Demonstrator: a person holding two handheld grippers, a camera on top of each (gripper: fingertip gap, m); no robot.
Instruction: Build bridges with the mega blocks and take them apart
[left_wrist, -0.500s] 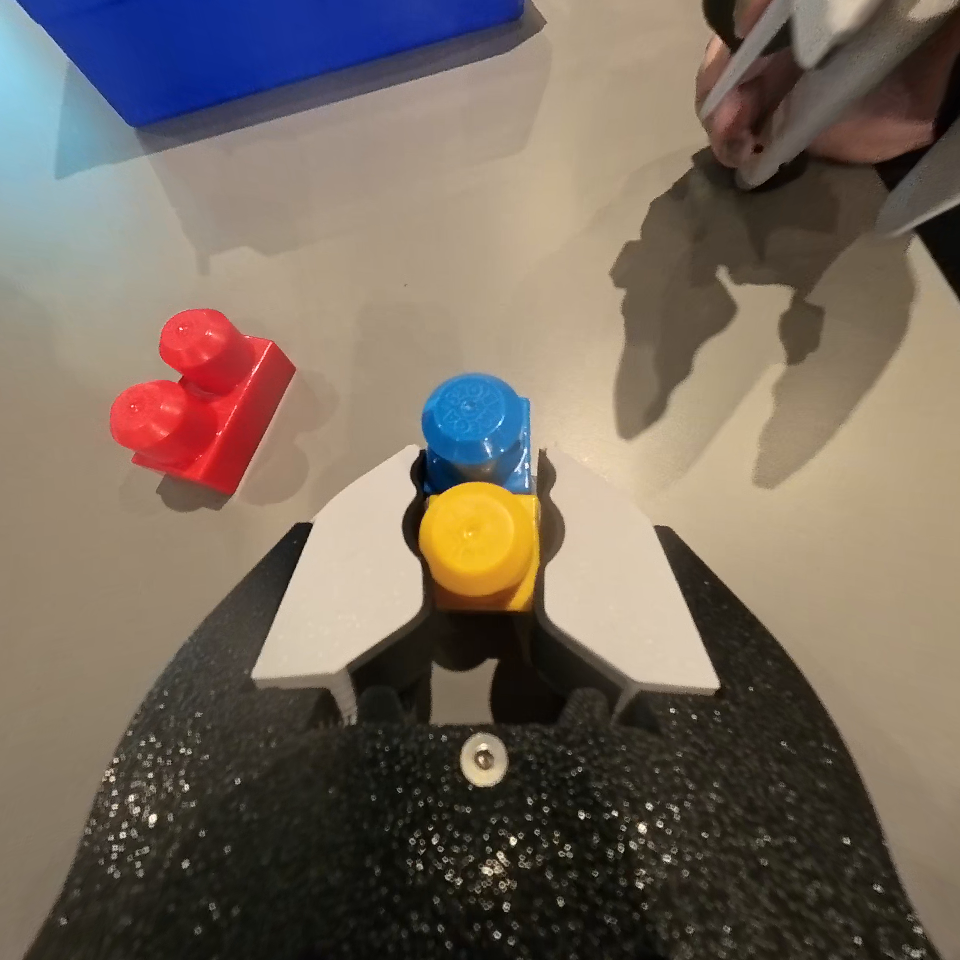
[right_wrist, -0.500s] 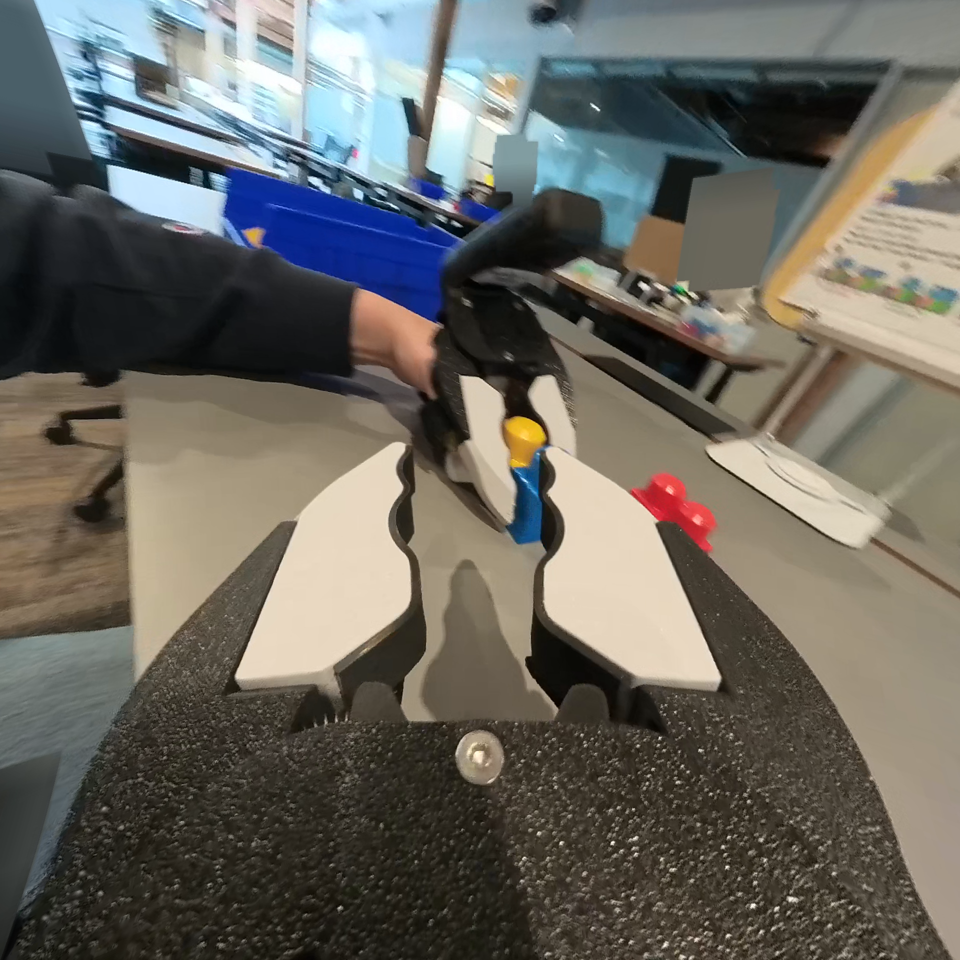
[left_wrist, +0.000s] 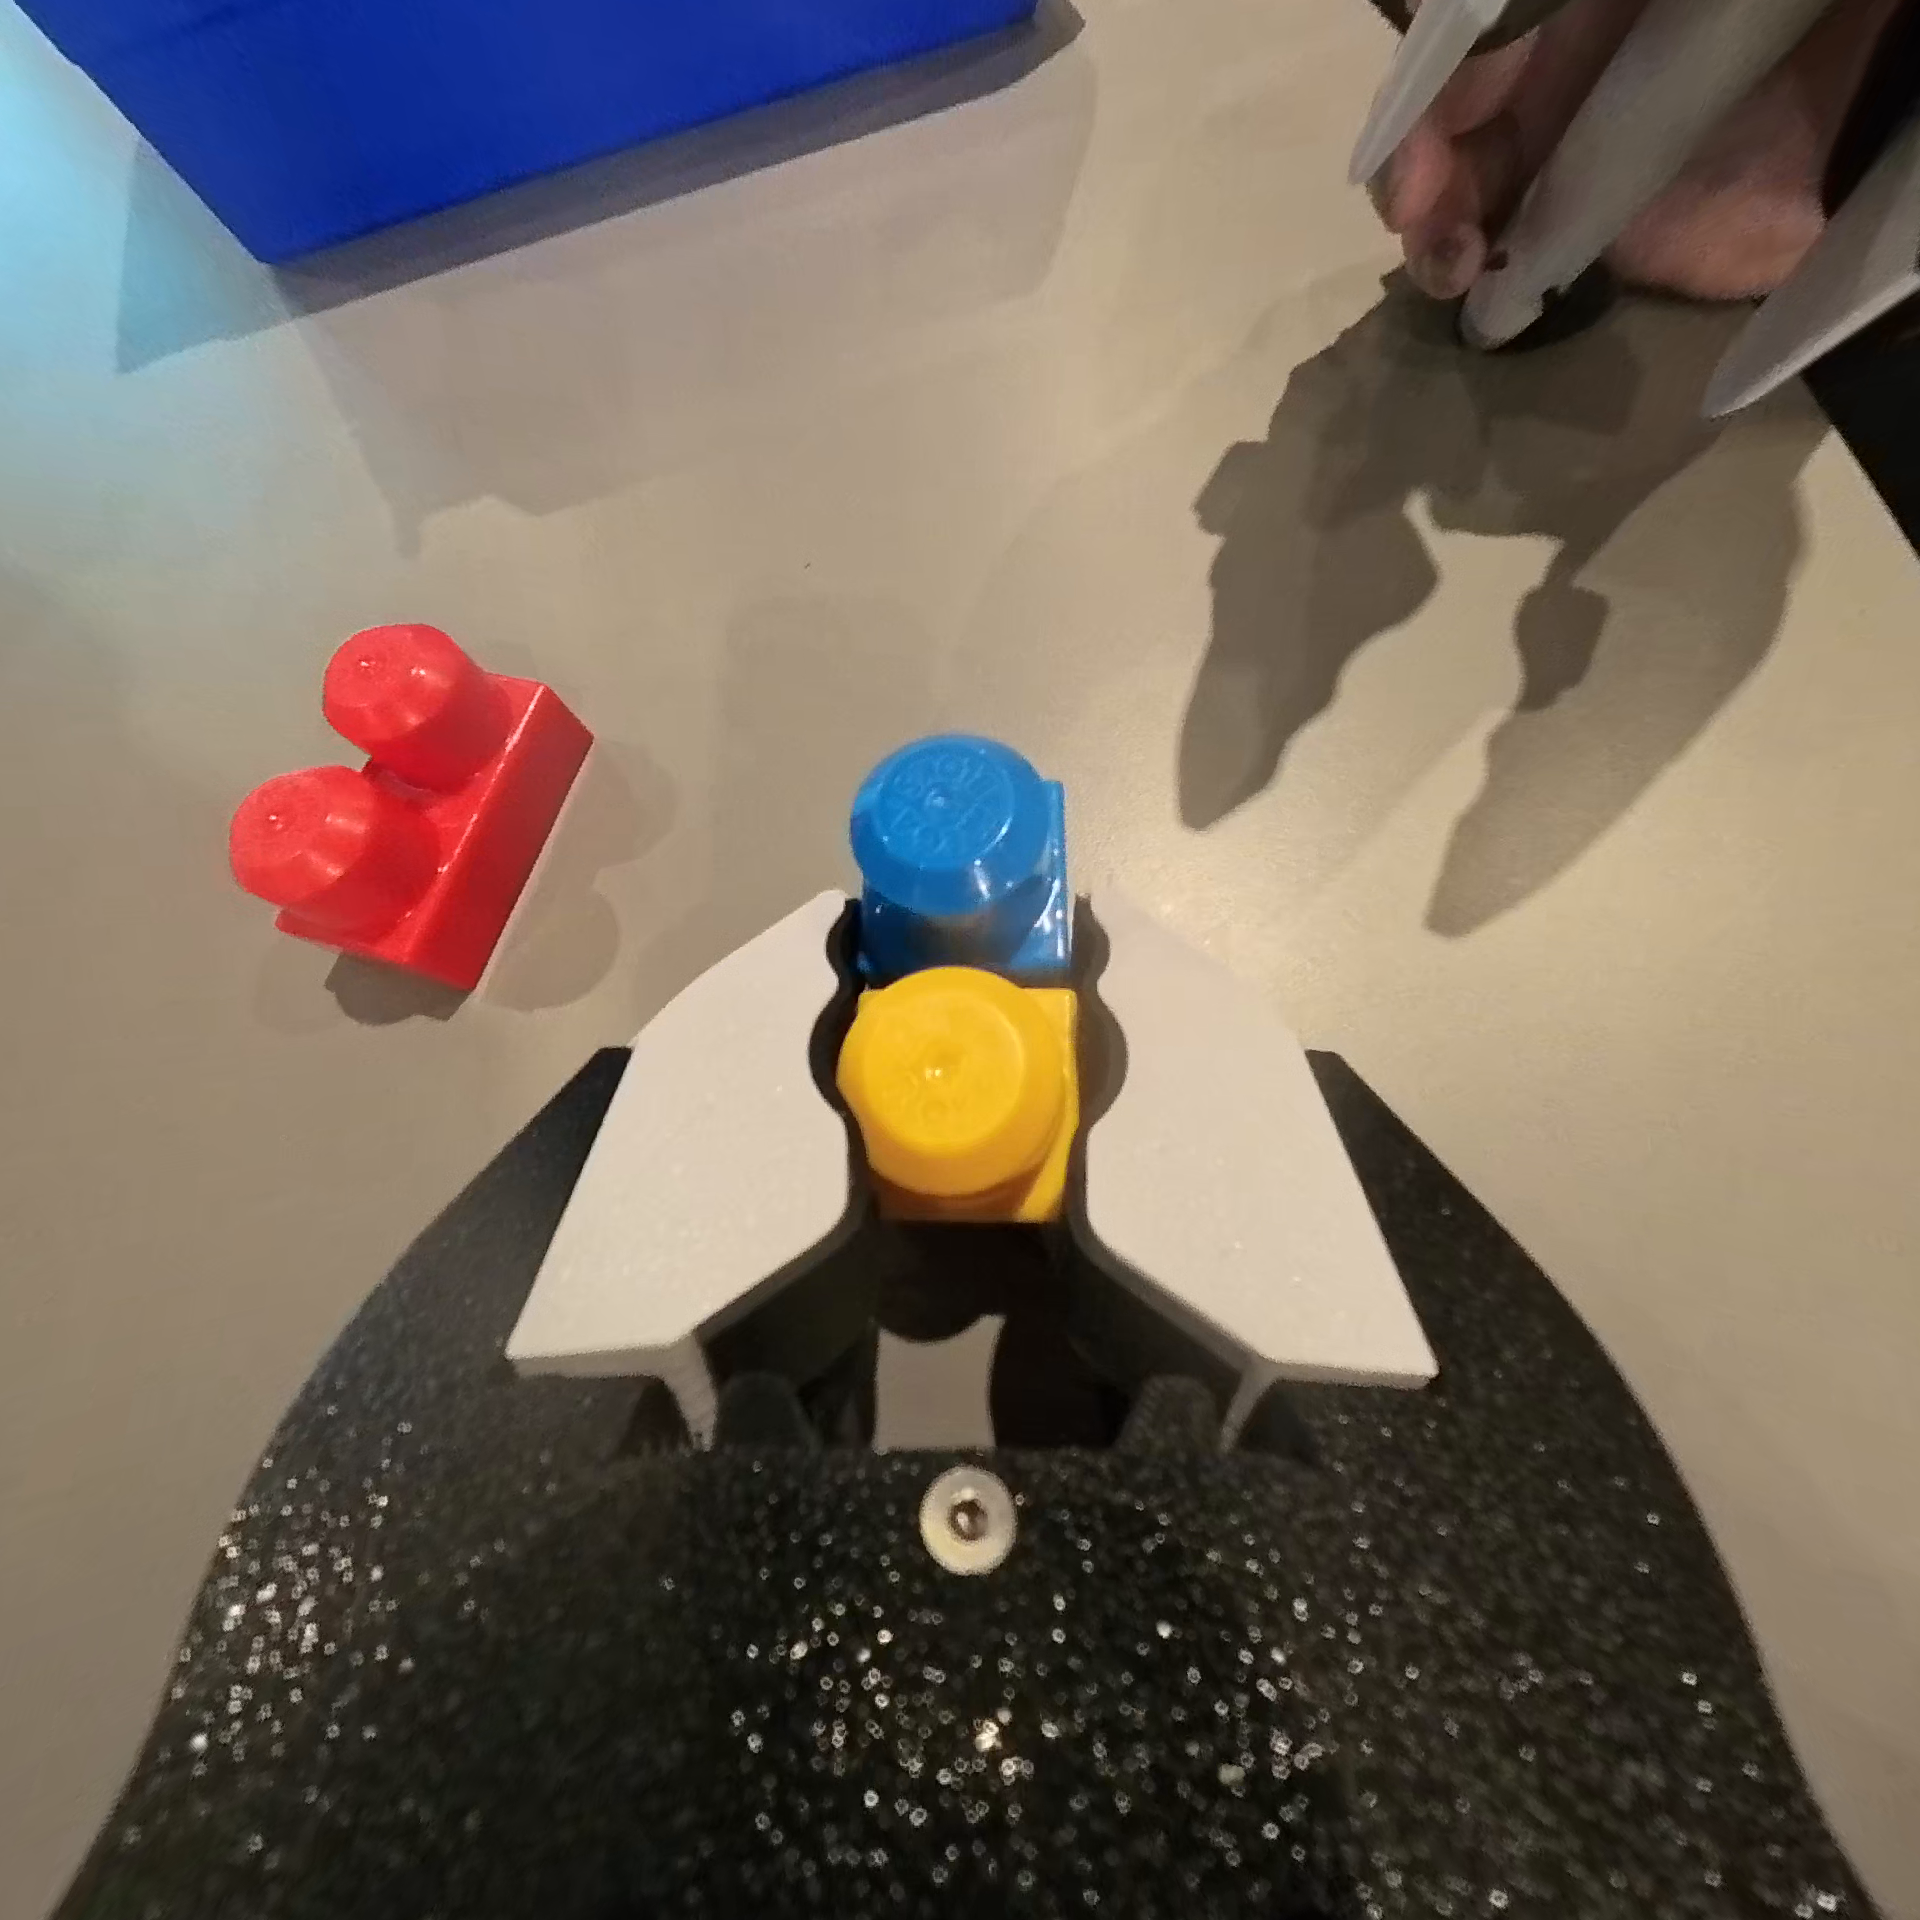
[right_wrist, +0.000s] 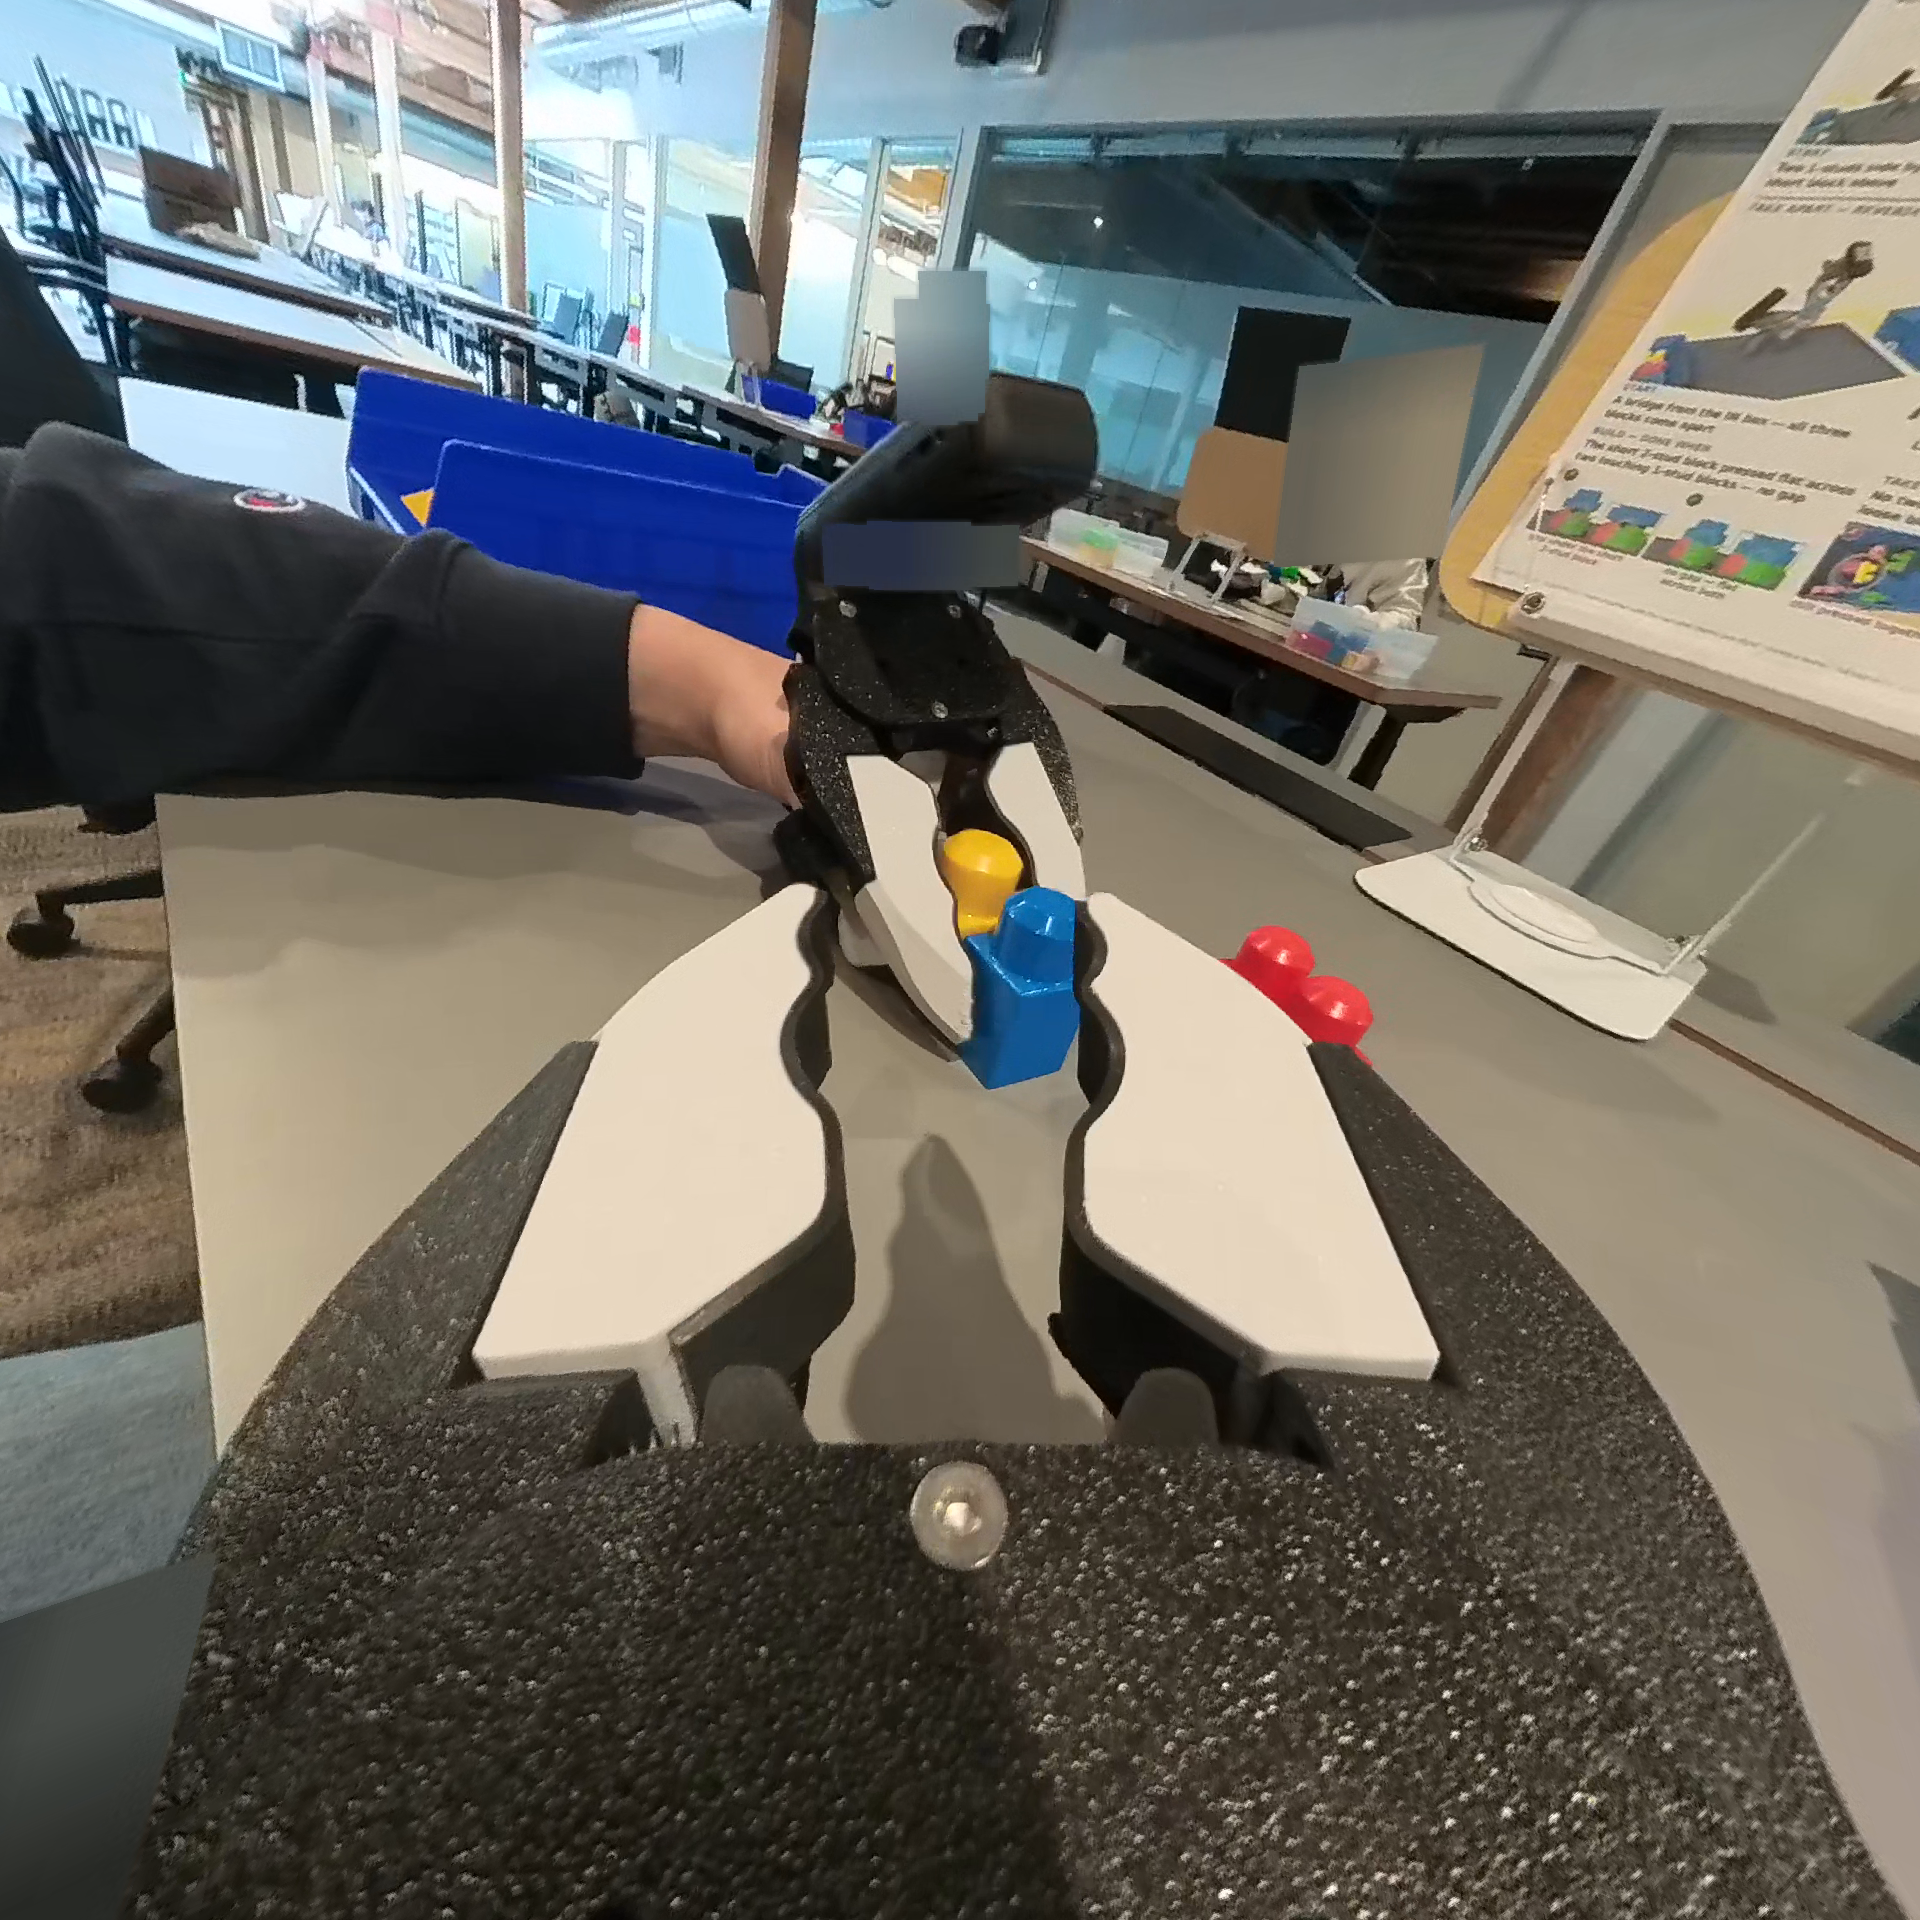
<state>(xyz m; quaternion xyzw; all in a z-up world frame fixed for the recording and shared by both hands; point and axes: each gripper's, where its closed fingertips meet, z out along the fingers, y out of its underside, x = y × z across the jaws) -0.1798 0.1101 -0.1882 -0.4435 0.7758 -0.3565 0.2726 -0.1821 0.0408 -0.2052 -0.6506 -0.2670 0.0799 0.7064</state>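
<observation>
Now the left gripper's jaws clamp the yellow block and blue block on the counter, red block lying left; the right gripper's jaws hang apart nearby, and uneven pressure could squirt one block loose.

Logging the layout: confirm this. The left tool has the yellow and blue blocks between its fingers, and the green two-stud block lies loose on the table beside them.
One thing is wrong: the two-stud block is red, not green, as the left wrist view shows. The rest stands: the left tool has the yellow block and blue block between its fingers, and the red one lies loose on the table.
</observation>
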